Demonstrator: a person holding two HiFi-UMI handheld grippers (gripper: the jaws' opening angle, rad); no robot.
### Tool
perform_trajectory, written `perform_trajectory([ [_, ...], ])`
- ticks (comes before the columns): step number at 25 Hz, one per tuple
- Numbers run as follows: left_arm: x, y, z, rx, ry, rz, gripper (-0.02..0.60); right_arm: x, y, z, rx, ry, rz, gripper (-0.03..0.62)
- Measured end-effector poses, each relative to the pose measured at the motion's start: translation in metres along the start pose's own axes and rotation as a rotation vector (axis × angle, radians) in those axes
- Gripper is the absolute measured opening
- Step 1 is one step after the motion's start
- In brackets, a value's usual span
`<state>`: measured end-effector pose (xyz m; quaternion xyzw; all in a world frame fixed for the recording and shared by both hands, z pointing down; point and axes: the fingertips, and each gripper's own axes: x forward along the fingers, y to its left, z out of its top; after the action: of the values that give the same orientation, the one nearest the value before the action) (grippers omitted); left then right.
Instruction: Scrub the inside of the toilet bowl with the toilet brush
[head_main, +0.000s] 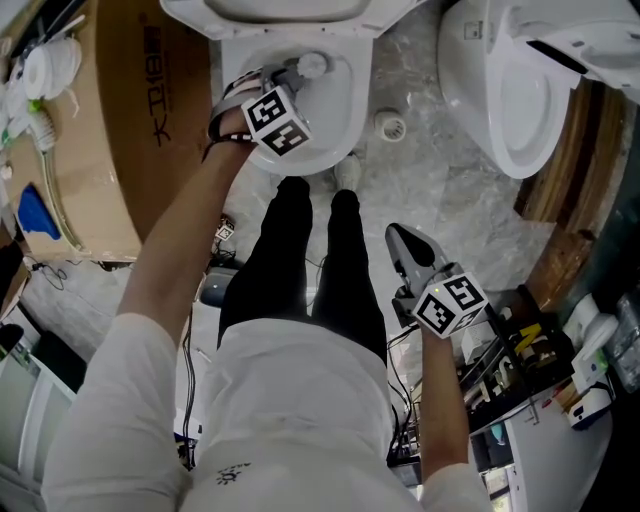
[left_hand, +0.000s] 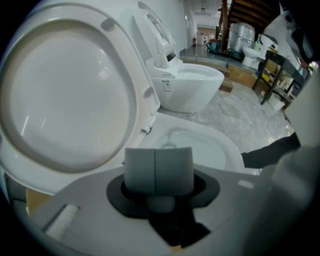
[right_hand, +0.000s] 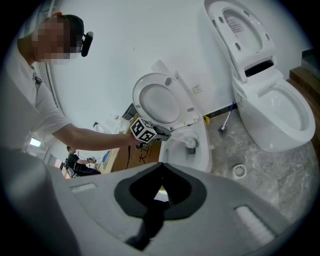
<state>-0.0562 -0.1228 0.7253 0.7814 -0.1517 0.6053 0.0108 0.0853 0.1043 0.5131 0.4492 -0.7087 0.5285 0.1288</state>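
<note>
My left gripper (head_main: 288, 78) is clenched on the handle of the toilet brush (head_main: 313, 65), whose head sits down inside the toilet bowl (head_main: 345, 115). My right gripper (head_main: 403, 238) hangs with jaws together and holds nothing, well apart from the bowl. I judge this is the scrubbing step itself. The next move calls for sweeping the head around the inner wall with steady pressure.

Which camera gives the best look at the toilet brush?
The right gripper view: the toilet brush shows side-on, bristles in the bowl. The head view shows only its head past the left tongs; the left gripper view, just the grey handle.
</note>
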Motion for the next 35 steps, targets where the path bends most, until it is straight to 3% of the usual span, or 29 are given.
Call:
perform_trajectory([
  [18, -0.026, 0.028, -0.078, -0.19, 0.058, 0.029, 0.156, 0.009, 0.012, 0.0, -0.043, 0.038, 0.05, 0.0],
  [35, -0.04, -0.035, -0.132, -0.276, 0.143, 0.019, 0.152, -0.015, 0.002, -0.013, -0.064, 0.039, 0.059, 0.0],
])
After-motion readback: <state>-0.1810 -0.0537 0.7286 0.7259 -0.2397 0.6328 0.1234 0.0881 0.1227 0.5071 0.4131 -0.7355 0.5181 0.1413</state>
